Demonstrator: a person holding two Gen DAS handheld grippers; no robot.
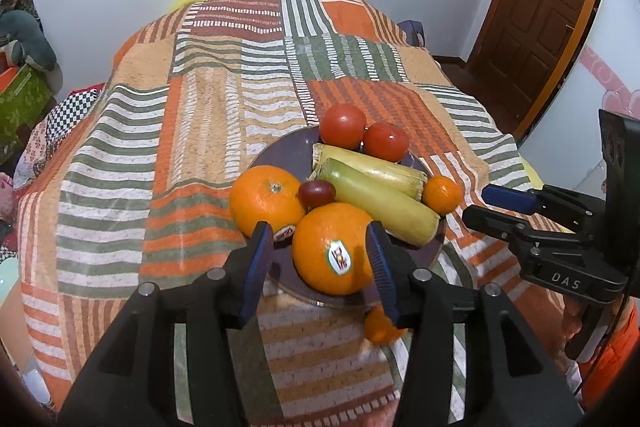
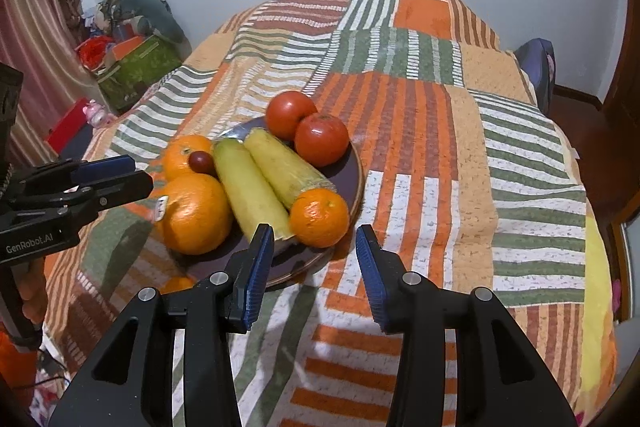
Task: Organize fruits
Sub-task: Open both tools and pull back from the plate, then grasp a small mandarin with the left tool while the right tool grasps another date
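Note:
A dark round plate on a striped bedspread holds two large oranges, two tomatoes, a squash, a corn cob, a small mandarin and a dark grape. My left gripper is open, its fingers on either side of the near stickered orange. A second mandarin lies on the bedspread in front of the plate. My right gripper is open and empty, just before the plate's mandarin.
The striped bedspread covers a bed. A wooden door stands at the right. Green boxes and clutter sit at the left by the wall. The right gripper shows in the left view, the left gripper in the right view.

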